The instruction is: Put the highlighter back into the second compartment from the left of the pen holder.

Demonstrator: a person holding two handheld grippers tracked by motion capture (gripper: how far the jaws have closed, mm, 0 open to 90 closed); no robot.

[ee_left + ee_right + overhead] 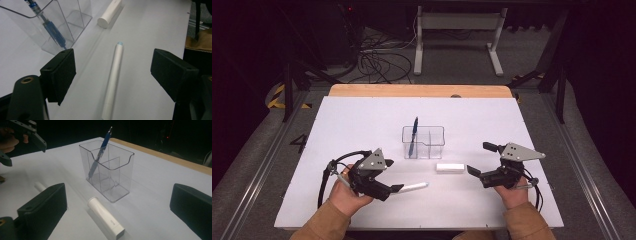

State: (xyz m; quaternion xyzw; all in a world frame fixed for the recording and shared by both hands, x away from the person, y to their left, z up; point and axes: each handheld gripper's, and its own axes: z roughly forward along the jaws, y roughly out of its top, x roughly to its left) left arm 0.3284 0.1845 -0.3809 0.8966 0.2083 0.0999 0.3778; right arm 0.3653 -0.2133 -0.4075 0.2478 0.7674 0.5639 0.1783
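1. Looking down from the high view, the left gripper [396,188] sits at the near end of a white pen [413,187] lying on the white tabletop [362,120]; the right gripper [478,161] hovers near a white tube [450,167].
2. The left gripper view shows the pen [113,75] lying between the fingers [61,72], untouched, its pale blue tip pointing away.
3. The right gripper view shows wide-open, empty fingers [45,207] and faint print on the tube [106,220].
4. A blue pen [413,136] leans in the left compartment of a clear organiser [424,142].
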